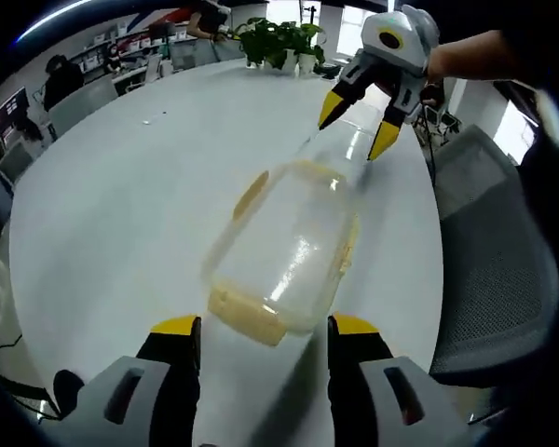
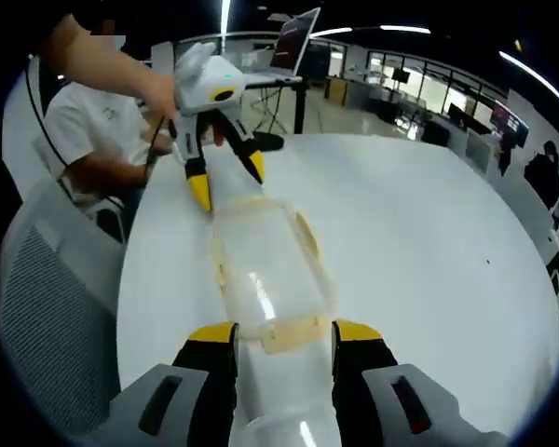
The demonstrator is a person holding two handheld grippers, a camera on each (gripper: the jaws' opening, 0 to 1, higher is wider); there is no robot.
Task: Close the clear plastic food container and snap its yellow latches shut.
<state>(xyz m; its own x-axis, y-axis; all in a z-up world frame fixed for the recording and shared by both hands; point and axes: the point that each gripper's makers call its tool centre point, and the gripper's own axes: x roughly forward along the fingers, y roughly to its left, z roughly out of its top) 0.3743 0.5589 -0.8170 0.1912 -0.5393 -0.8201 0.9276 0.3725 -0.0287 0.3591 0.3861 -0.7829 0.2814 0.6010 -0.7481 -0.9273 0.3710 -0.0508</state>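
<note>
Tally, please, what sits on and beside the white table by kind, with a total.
Clear plastic food container: 1
Yellow latches seen: 3
Grippers, left gripper and right gripper: 2
Potted plant: 1
Mesh chair: 1
White table: 1
Total: 9

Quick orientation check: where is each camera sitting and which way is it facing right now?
Left gripper view: rides the left tool, looking along the clear container on the white table toward the right tool, held by a person's hand.
Right gripper view: rides the right tool, looking the opposite way along the container at the left tool and a hand.
Shared: the container, the table, both tools open at opposite ends.
</note>
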